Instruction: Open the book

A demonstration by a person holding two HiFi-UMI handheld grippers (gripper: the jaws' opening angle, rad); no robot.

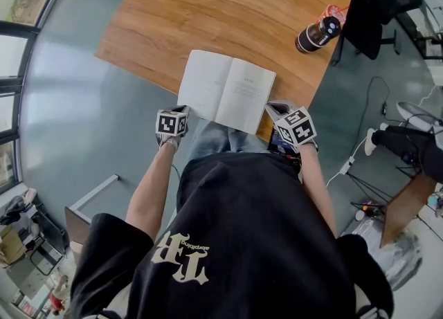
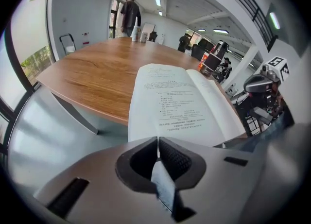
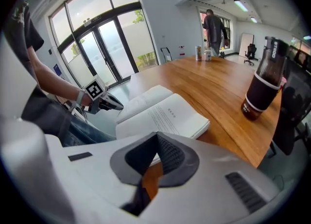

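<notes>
Open book (image 1: 227, 90) at the near edge of the wooden surface (image 1: 228, 13). Lies flat, pages up, with print on both pages too small to read. Overhangs the edge on the near side, above the person's lap.

Left gripper (image 1: 176, 113) just beside the book's near left corner, out past the surface edge. Jaws closed, pads pressed together, nothing between them. Points at the left page in the left gripper view, with the page's near edge just beyond the tips; contact impossible to judge.

Right gripper (image 1: 280, 111) just beside the book's near right corner, over the surface edge. Jaws closed at the tips, empty, bare wood showing behind them in the right gripper view.

Dark bottle (image 1: 317, 34) with a pale band near its base, upright at the far right of the surface, well apart from the book. Black chair (image 1: 370, 10) beyond it, off the right edge.
</notes>
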